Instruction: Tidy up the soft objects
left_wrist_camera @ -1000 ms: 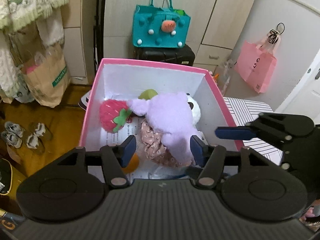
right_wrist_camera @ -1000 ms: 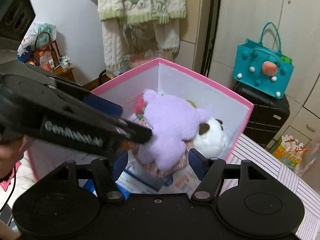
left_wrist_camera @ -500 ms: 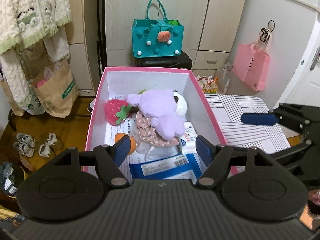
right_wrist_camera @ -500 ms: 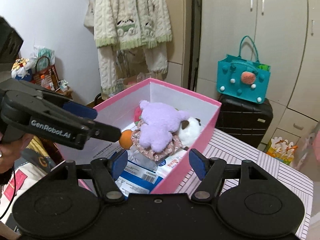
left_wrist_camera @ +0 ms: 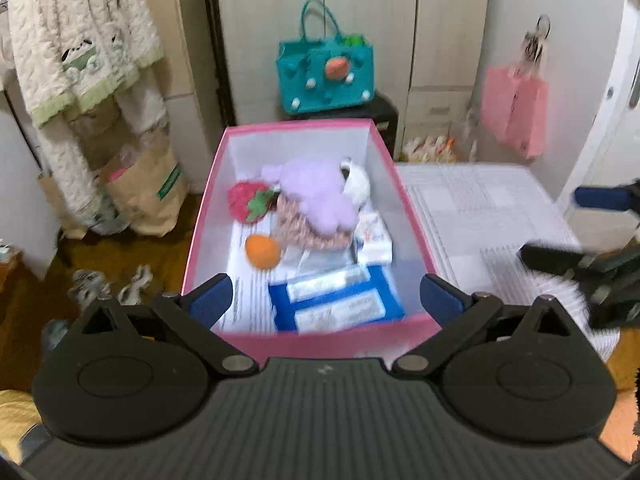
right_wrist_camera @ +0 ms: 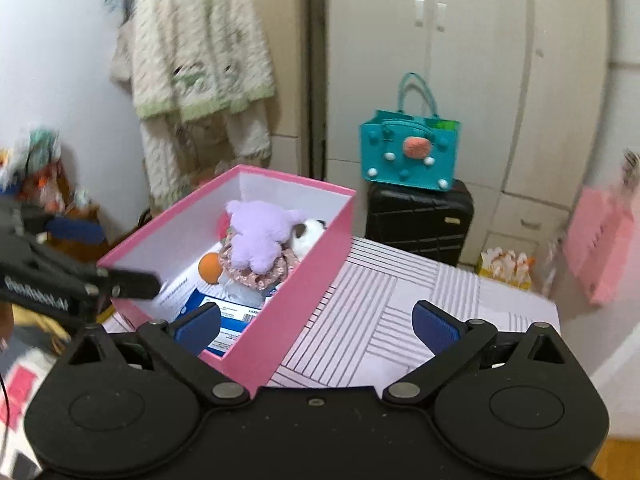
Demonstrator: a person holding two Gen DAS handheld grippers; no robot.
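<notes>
Both tools, left (left_wrist_camera: 326,300) and right (right_wrist_camera: 316,326), just spread empty above the striped table (right_wrist_camera: 400,300) by wardrobes (right_wrist_camera: 480,60).

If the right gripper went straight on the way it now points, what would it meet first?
Probably the striped tabletop beside the pink cardboard box; the open right gripper straddles the box's near corner, so depth is uncertain.

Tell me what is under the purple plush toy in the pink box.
The purple plush toy lies on a floral cloth and partly over a white plush. Whatever lies beneath that cloth is covered.
</notes>
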